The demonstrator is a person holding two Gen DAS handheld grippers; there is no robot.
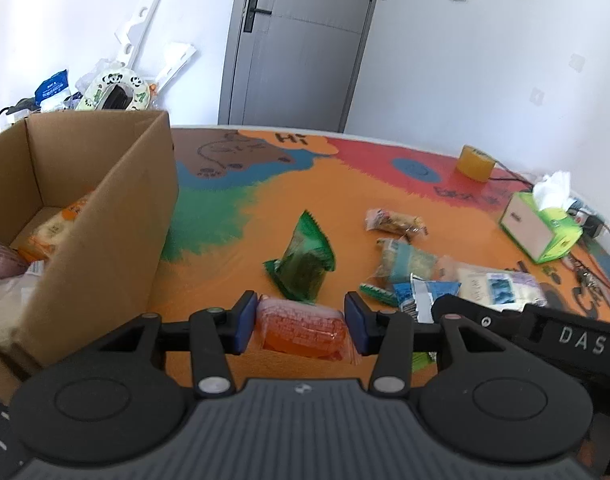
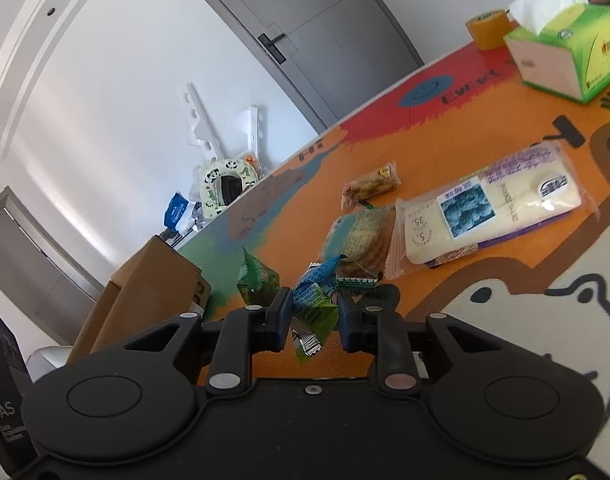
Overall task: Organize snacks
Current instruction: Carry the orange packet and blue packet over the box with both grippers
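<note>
The jaws of my left gripper [image 1: 301,326] stand partly apart with an orange snack packet [image 1: 305,330] between them. Its left end touches the left blue pad, and its right end reaches almost to the right pad, but I cannot tell if that pad really presses on it. The packet sits crosswise in the gap, a little lower on the right side, above the orange table mat [image 1: 233,264].

The jaws of my right gripper [image 2: 315,322] are close together and clamped on a blue-and-green snack wrapper [image 2: 315,308]. The wrapper is crumpled between the pads — its blue part sticks up above the fingers and its silver end hangs down below them.

Just beyond the left gripper lies a green snack bag [image 1: 303,262], apart from the jaws. To the left of it stands a cardboard box [image 1: 105,216], open on top, with some packets already inside. To the right lie more snacks near each other: a small brown biscuit packet [image 1: 395,222], a pale cracker packet [image 1: 407,260] and a long white bread pack [image 1: 501,286] with a purple label. In the right wrist view the same bread pack [image 2: 501,204] lies well beyond the right jaws.

Farther on the table there are a green tissue box [image 1: 543,226] and a roll of yellow tape [image 1: 475,162] — both well apart from the snacks.
</note>
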